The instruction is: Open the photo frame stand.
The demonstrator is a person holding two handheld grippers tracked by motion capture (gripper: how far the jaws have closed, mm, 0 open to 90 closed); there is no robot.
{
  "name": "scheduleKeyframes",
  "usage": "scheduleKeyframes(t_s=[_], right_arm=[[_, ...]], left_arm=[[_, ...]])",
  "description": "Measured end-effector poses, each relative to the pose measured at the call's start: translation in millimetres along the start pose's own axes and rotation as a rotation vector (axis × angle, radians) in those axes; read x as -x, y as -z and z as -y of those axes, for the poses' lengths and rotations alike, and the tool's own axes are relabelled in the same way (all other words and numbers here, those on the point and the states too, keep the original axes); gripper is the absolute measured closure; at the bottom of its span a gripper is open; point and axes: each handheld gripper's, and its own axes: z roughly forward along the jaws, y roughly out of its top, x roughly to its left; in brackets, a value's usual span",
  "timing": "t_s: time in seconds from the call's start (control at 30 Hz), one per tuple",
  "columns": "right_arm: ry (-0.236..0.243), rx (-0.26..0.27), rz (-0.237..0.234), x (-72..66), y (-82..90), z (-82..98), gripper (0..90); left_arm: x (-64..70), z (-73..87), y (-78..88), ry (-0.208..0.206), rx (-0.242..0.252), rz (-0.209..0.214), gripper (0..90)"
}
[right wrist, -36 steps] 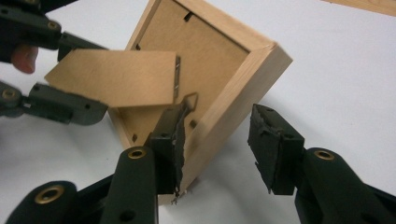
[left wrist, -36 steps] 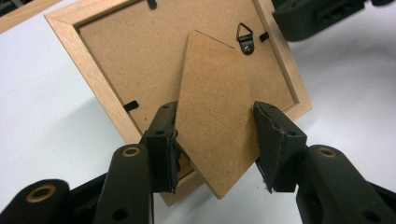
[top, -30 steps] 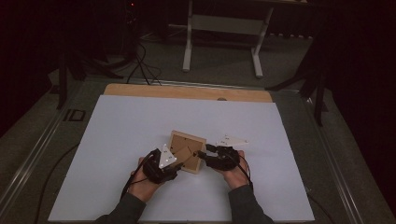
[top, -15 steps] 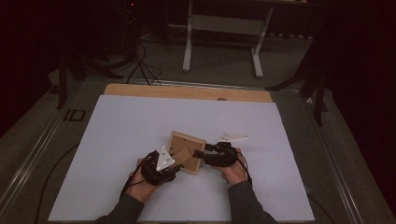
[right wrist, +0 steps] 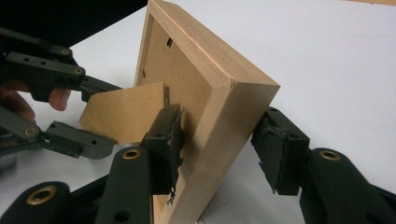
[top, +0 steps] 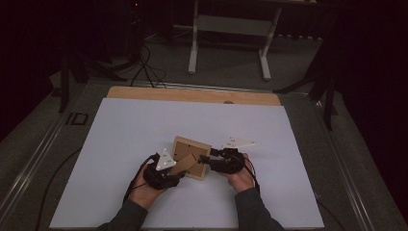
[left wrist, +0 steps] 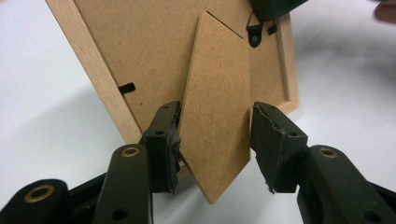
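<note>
While the right claw (right wrist: 217, 154) straddles the picture frame (right wrist: 205, 93) loosely, the left claw (left wrist: 215, 140) brackets its easel stand (left wrist: 217, 116), half-open; next, pinch and swing it out.

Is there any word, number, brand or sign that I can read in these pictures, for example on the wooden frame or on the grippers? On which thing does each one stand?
No text can be read.
Picture frame, its back and wooden rim: bare, no label or print.
Fold-out stand: plain board, no marks.
Left gripper and right gripper: black jaws with brass rivets, no lettering.
White table cover: blank.
</note>
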Motion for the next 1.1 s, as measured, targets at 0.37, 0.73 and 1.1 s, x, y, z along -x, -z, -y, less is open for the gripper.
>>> scheduleKeyframes(t_s=[0.37, 0.73, 1.1], right_arm=[[0.068, -0.003, 0.023, -8.3, 1.4, -1.5, 52.6], [0.113, -0.002, 0.035, -14.4, 2.2, -4.0, 53.2], [0.116, 0.024, 0.032, -16.7, 3.7, -6.1, 55.7]], left_arm=[[-12.2, -0.6, 3.5, 0.106, -0.008, 0.119, 58.4], [-14.6, -1.5, 5.3, 0.105, -0.028, 0.151, 69.9], [-12.9, -2.0, 1.1, 0.079, -0.042, 0.105, 70.6]])
